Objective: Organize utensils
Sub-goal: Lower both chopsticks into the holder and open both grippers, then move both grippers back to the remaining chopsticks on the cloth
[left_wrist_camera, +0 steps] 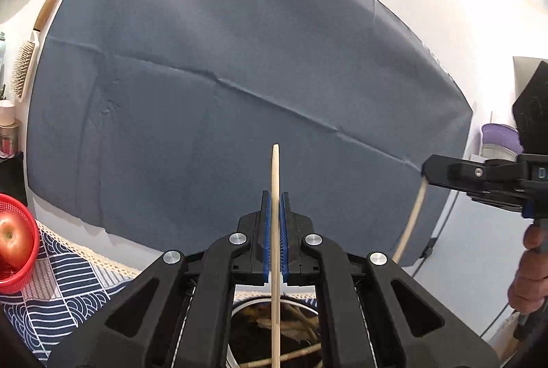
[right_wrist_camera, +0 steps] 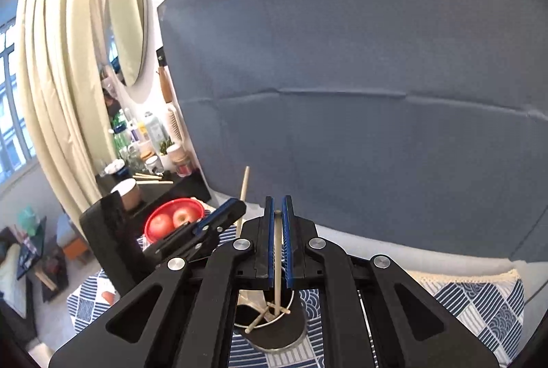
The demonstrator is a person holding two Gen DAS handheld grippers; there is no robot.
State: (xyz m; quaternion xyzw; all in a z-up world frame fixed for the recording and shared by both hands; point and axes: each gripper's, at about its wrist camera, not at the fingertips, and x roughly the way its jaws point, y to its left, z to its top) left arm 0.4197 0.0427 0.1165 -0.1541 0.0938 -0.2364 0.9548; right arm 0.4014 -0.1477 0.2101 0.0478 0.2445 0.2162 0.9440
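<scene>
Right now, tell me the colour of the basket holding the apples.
Red basket, clearest in the right wrist view.

Apples in basket — left of the cup holding chopsticks.

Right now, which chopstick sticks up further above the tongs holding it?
The chopstick in the left tongs: it rises well above their tips. The chopstick in the right tongs ends about level with theirs.

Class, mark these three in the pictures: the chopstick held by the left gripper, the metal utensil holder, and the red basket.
Chopstick [left_wrist_camera: 275,214]: left wrist view, shaft between the blue pads.
Metal utensil holder [right_wrist_camera: 297,301]: right wrist view, right rim.
Red basket [right_wrist_camera: 171,206]: right wrist view, far rim.
</scene>
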